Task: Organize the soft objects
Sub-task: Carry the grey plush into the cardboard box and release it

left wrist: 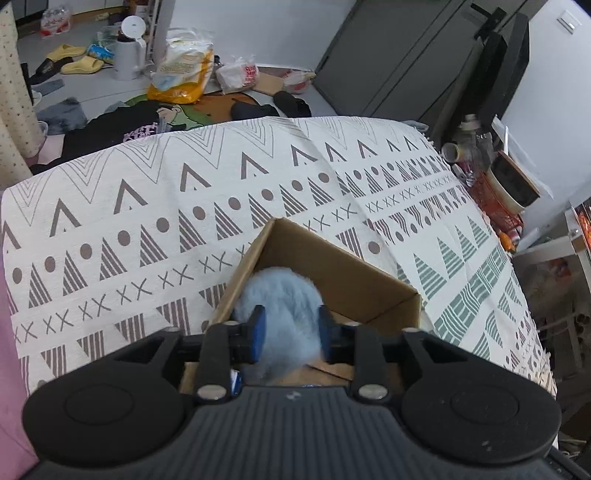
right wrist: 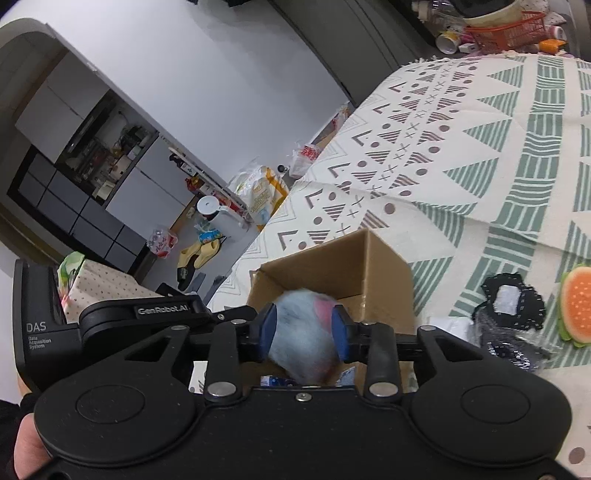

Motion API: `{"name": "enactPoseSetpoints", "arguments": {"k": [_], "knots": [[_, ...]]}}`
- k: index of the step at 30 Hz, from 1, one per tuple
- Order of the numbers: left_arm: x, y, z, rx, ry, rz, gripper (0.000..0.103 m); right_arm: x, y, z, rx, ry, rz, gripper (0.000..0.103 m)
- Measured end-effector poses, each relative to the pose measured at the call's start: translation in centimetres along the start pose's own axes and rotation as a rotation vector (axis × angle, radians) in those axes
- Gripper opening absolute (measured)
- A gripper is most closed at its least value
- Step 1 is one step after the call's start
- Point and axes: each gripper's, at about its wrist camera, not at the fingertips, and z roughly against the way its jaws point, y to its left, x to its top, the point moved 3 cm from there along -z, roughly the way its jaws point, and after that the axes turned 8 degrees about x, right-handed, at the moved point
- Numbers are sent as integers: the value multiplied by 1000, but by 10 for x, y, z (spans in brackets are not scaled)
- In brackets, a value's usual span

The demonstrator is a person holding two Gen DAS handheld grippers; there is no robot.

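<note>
A light blue fluffy toy sits between the blue pads of my left gripper, which is shut on it, just above the open cardboard box. In the right wrist view my right gripper is likewise shut on a light blue fluffy toy with a pink patch, over the same box. The left gripper's black body lies close on the left, its fingers hidden. I cannot tell if both grip one toy.
The box stands on a patterned tablecloth. To its right lie a black mesh bag and an orange-and-green soft slice. A red basket with bottles sits at the far table edge. The floor beyond is cluttered.
</note>
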Motion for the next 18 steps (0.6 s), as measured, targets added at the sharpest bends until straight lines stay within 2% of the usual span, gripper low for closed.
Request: {"name": "enactPoseSetpoints", "arguments": {"k": [1, 3, 6, 9, 13, 15, 18], "knots": [[0, -2, 2, 7, -8, -3, 44, 2, -2, 2, -4, 1, -5, 38], [-2, -8, 8, 10, -35, -17, 48, 5, -5, 7, -27, -6, -2, 53], [-4, -18, 15, -2, -60, -43, 53, 9, -7, 19, -65, -33, 21, 66], [-7, -26, 21, -7, -75, -40, 60, 13, -13, 30, -74, -45, 6, 68], [-12, -38, 31, -2, -120, -55, 64, 16, -19, 46, -97, -69, -3, 74], [-15, -47, 38, 9, -157, -94, 68, 18, -22, 54, -111, -79, -4, 79], [-21, -63, 50, 36, -217, -149, 77, 21, -28, 64, -182, -80, -4, 83]]}}
